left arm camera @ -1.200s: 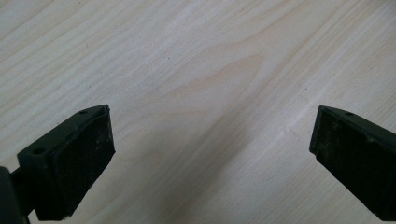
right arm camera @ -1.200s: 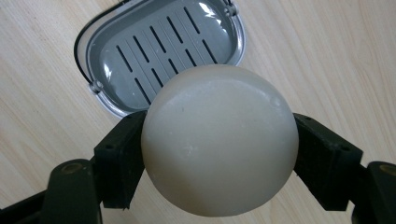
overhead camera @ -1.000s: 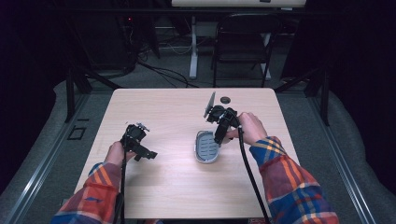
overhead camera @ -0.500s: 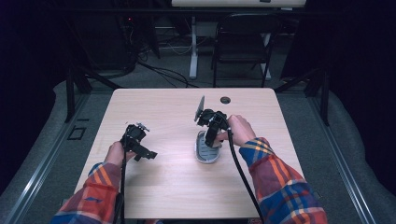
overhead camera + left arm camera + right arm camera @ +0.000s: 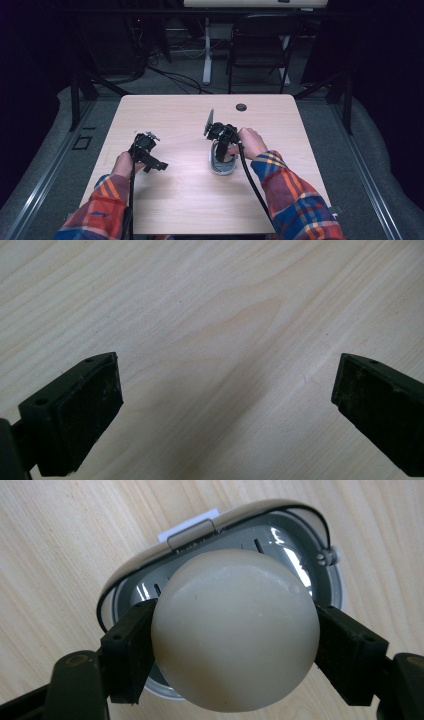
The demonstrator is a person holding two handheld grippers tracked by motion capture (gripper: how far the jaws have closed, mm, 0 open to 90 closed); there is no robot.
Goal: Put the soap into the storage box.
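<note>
right gripper (image 5: pixel 235 645) pointing down, clamping soap (image 5: pixel 235 630)

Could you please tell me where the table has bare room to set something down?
The table is bare along its near edge between the two sleeves, across its far left corner, and to the right of the soap dish. It is crowded around the dish, where the right gripper holds a soap bar.

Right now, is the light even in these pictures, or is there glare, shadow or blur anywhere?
High view: table lit, the room around it dark. Right gripper view: bright glare streaks on the shiny soap dish; the cream soap is sharp. Left gripper view: the left hand-held gripper throws a soft shadow on the wood; jaw edges slightly blurred.
</note>
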